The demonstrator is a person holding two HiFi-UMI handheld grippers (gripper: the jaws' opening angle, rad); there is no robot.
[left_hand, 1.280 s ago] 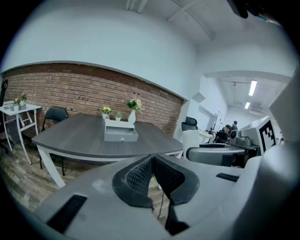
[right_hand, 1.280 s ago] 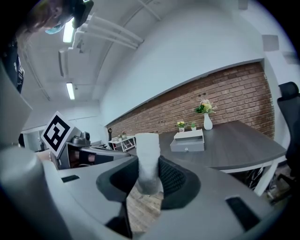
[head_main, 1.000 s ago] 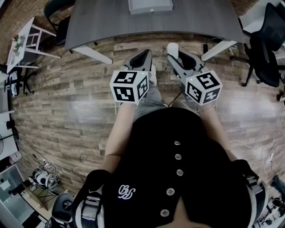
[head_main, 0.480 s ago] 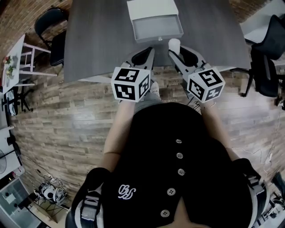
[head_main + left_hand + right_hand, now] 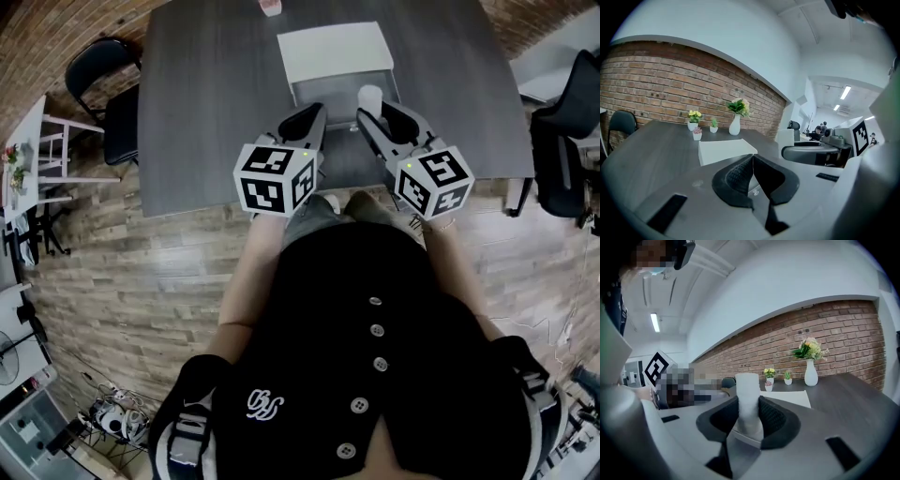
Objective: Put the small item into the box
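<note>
A small white cylinder (image 5: 370, 97) stands up between the jaws of my right gripper (image 5: 373, 111), which is shut on it; in the right gripper view the white cylinder (image 5: 747, 399) rises above the black pads. It hovers at the near edge of the open white box (image 5: 343, 86), whose lid (image 5: 333, 52) lies flat behind it on the grey table (image 5: 206, 103). My left gripper (image 5: 314, 117) is beside it, just left of the box's near edge, jaws shut on nothing (image 5: 752, 164). The box lid (image 5: 725, 151) shows ahead in the left gripper view.
Small potted plants (image 5: 693, 119) and a white vase with flowers (image 5: 736, 117) stand along the table's far edge by a brick wall. A black chair (image 5: 112, 103) is at the table's left end, another black chair (image 5: 567, 122) at the right. Wooden floor lies below.
The table and box have come nearer in the head view. Both grippers have gone from over the floor to over the table's near part, the right one still holding the cylinder.
</note>
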